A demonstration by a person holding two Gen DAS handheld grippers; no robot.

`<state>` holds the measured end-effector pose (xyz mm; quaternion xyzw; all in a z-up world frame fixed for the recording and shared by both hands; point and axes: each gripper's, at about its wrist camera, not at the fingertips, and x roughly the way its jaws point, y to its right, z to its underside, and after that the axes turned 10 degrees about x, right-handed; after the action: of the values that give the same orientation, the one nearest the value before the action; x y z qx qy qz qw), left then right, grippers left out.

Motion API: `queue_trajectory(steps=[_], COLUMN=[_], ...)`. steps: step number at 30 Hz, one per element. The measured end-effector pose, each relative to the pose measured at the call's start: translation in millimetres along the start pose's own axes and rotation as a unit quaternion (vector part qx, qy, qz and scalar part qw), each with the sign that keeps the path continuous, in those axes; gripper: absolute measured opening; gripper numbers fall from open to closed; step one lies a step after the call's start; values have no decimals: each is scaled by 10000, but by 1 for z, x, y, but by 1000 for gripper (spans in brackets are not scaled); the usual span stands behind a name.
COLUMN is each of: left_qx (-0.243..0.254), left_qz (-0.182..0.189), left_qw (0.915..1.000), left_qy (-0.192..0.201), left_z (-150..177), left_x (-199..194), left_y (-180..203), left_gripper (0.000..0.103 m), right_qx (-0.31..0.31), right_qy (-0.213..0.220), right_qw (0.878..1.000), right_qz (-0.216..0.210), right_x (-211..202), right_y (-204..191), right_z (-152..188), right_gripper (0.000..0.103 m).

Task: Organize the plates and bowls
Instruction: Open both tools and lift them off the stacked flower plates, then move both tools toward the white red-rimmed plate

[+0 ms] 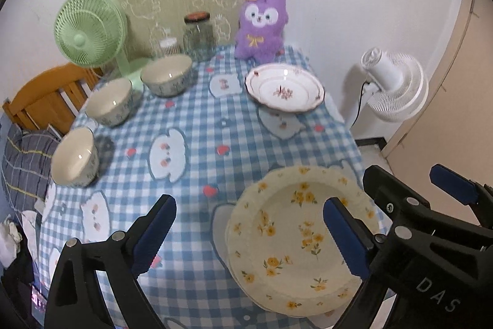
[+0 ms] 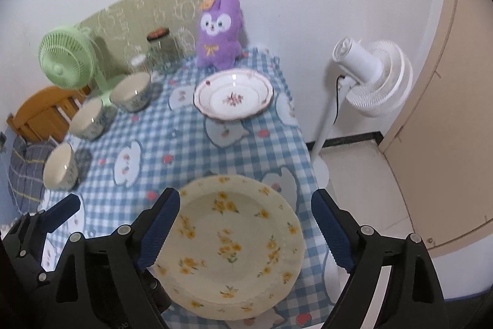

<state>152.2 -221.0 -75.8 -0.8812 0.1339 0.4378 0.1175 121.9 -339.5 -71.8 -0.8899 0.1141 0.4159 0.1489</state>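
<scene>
— Where are the grippers?
— Both spread wide, gripping nothing — the right gripper (image 2: 245, 224) straddles the yellow-flowered plate (image 2: 229, 245); the left gripper (image 1: 248, 232) hangs just left of it.
— The plate itself?
— Cream, scalloped rim, at the table's (image 1: 191, 174) near edge, apparently atop another plate.
— Beyond that plate?
— A pink-flowered plate (image 1: 285, 88), and three empty bowls (image 1: 74, 156) (image 1: 109, 102) (image 1: 166, 76) far left of it.
— Any writing?
— "DAS" on the right gripper's body.

Right gripper (image 2: 245, 232) jaws spread above yellow-flowered plate (image 2: 229, 245), pink-flowered plate (image 2: 233, 97) beyond, three bowls (image 2: 89, 118) left.
</scene>
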Motion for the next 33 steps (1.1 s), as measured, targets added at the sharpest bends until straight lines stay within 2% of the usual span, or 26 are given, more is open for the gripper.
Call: queue_trajectory(steps=[14, 24, 33], left_qx=[22, 135, 181], left_qz=[14, 99, 13], left_qw=[9986, 9975, 9969], left_qy=[529, 693, 760], left_z=[-20, -35, -60], left_x=[-47, -55, -42], left_y=[-36, -50, -42], left_gripper=[97, 97, 97], right_qx=[32, 96, 168], right_qy=[720, 790, 767], right_qw=[9974, 9966, 9968], right_qz=[-3, 217, 113], right_x=[-57, -65, -48], right_y=[-42, -58, -51], right_z=[-15, -25, -51], right_gripper=[90, 90, 90])
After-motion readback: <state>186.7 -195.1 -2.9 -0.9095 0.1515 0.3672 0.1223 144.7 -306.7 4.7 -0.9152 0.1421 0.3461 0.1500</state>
